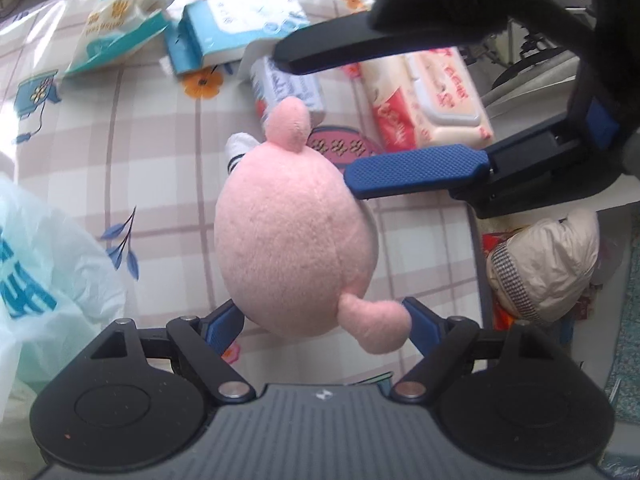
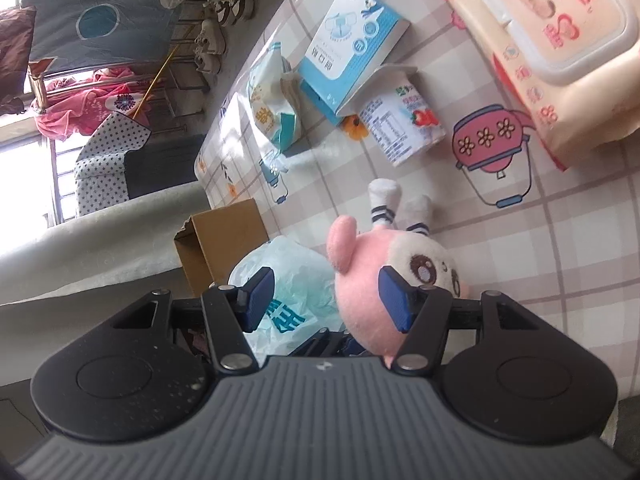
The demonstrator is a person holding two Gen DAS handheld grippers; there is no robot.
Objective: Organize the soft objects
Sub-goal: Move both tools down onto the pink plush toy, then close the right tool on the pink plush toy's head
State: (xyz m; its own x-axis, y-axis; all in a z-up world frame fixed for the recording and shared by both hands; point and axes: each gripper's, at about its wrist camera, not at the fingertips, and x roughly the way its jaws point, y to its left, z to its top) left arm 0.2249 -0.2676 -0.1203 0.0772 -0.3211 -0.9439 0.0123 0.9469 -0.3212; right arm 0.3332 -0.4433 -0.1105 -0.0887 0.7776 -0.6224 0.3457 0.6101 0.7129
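Observation:
A pink plush toy (image 1: 294,236) with a white face and striped white legs lies on the checked tablecloth (image 1: 120,128). My left gripper (image 1: 322,320) is open, its blue pads at either side of the toy's near end. My right gripper (image 1: 352,120) comes in from the right in the left wrist view, open, one blue finger (image 1: 416,172) beside the toy's right side. In the right wrist view the toy (image 2: 360,292) sits between the open blue pads of my right gripper (image 2: 328,300), against the right pad (image 2: 394,300).
A thin white-and-blue plastic bag (image 1: 36,280) lies at the left. Wet-wipe packs (image 1: 432,96), a blue-white box (image 1: 240,28), a snack bag (image 1: 116,20) and a small carton (image 2: 404,128) lie beyond the toy. A cardboard box (image 2: 224,244) stands past the table's edge.

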